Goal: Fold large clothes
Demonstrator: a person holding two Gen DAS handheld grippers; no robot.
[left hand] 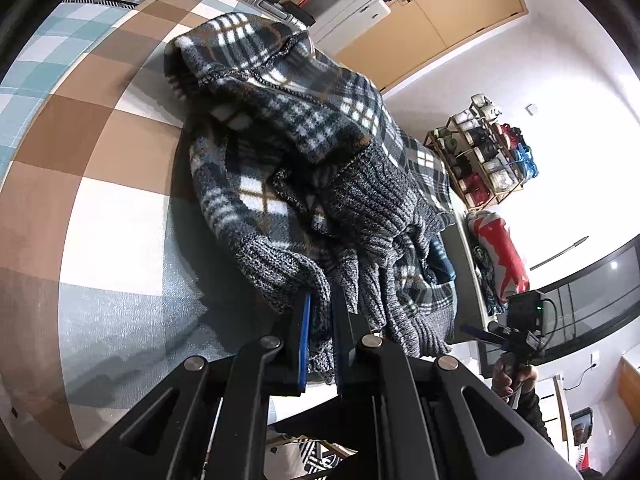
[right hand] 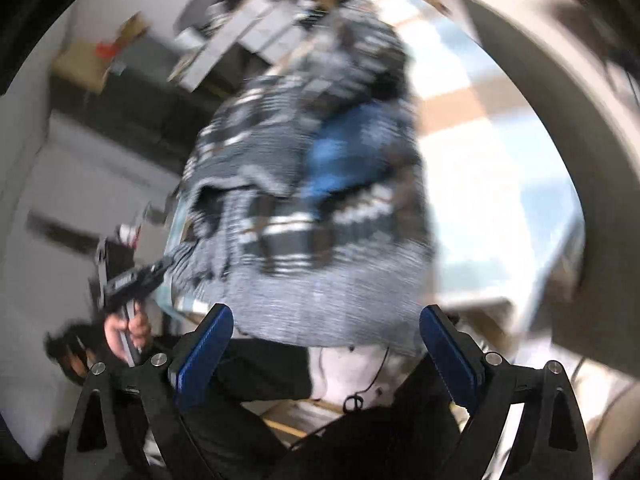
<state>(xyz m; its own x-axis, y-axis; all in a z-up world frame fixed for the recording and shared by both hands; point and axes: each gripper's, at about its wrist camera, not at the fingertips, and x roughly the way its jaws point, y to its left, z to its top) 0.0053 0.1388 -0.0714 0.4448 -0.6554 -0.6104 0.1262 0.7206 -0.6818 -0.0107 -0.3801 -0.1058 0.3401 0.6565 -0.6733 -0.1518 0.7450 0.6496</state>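
Note:
A dark plaid fleece jacket (left hand: pixel 280 128) with grey knit hem and cuffs lies bunched on the checked tablecloth (left hand: pixel 100 184). My left gripper (left hand: pixel 323 296) is shut on the grey knit hem at the jacket's near edge, with fabric pinched between the blue pads. In the blurred right wrist view, the same jacket (right hand: pixel 312 200) fills the middle, with a blue lining patch showing. My right gripper (right hand: pixel 326 340) stands wide open just short of the grey hem, with nothing pressed between its pads. A hand (right hand: pixel 128 328) holds the left gripper at the lower left.
A wire shelf of spools (left hand: pixel 480 156) and a red-and-white bag (left hand: pixel 500 252) stand past the table's right edge. Boxes and grey cases (left hand: pixel 352 4) sit behind the table, by a wooden door (left hand: pixel 452 12). A person's hand (left hand: pixel 508 380) is at the lower right.

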